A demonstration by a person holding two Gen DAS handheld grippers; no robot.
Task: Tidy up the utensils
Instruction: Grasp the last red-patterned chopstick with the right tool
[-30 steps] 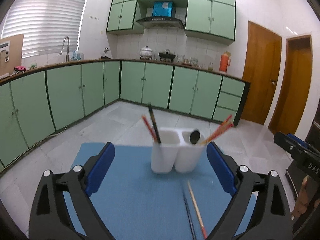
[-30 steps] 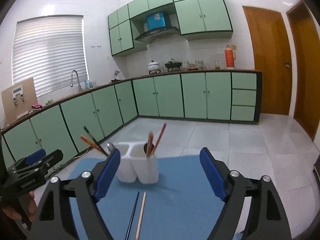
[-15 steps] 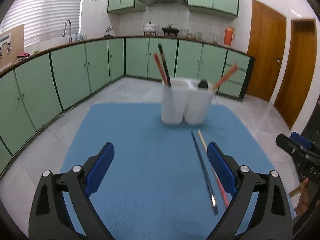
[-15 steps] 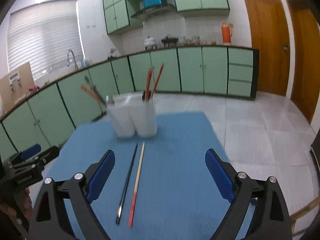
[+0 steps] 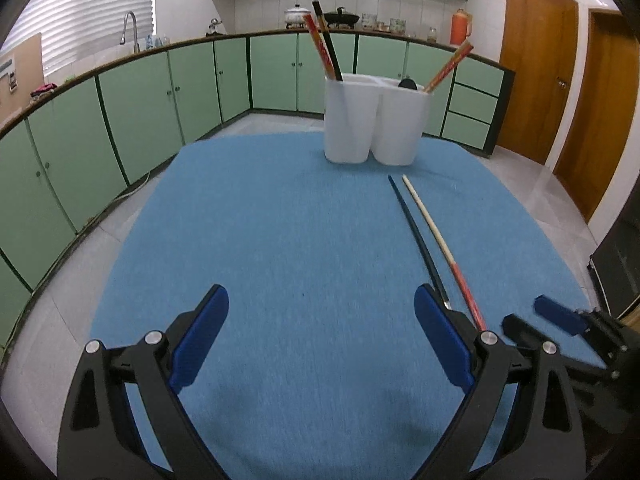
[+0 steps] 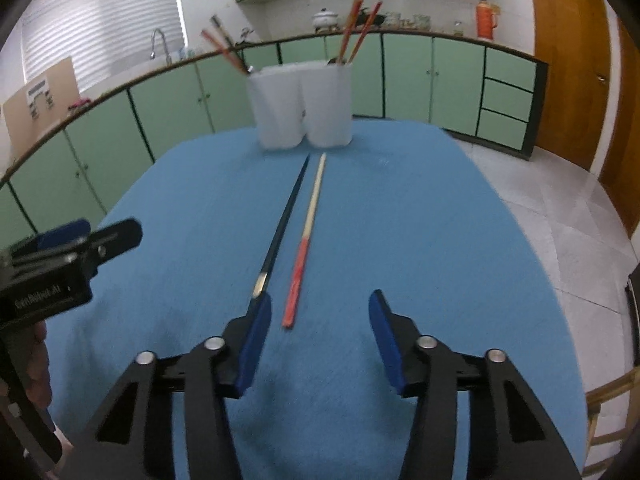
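Jaws: right gripper closing, nothing pinched yet, left gripper spread empty; several chopsticks already in white holder, dark chopstick and red-handled chopstick lie just before it, unstowed.

A blue mat bears a white holder, a black chopstick and another (cream, red-ended).

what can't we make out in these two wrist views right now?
- Near end of the dark blue chopstick: both views, behind a gripper finger.
- Contents of the white two-cup plastic holder: both views, walls hide all below the rim.
- Holder detail: right wrist view, motion-blurred.
- Right gripper, closing with nothing gripped: mostly cut off in the left wrist view.
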